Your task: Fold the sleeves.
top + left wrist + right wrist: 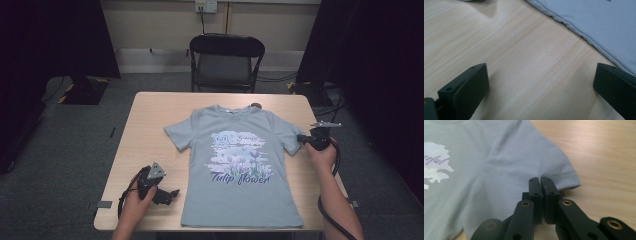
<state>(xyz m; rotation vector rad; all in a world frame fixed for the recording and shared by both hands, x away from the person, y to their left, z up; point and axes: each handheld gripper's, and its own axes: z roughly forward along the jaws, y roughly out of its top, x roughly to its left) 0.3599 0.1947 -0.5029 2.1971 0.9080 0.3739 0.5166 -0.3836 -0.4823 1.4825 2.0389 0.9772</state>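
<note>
We see T-shirt (237, 165) flat on table (150, 125), collar toward far edge, hem at near edge. Chair (226, 60) behind table. Left gripper (167, 195) on table just left of shirt's lower side, apart from it. Right gripper (301, 138) at shirt's right sleeve (559, 170), touching sleeve hem.

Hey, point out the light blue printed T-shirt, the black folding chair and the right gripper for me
Light blue printed T-shirt (240, 192), high view, plain lower front.
Black folding chair (226, 46), high view, backrest.
Right gripper (540, 180), right gripper view, jaw tips shut on the T-shirt's sleeve hem.
</note>
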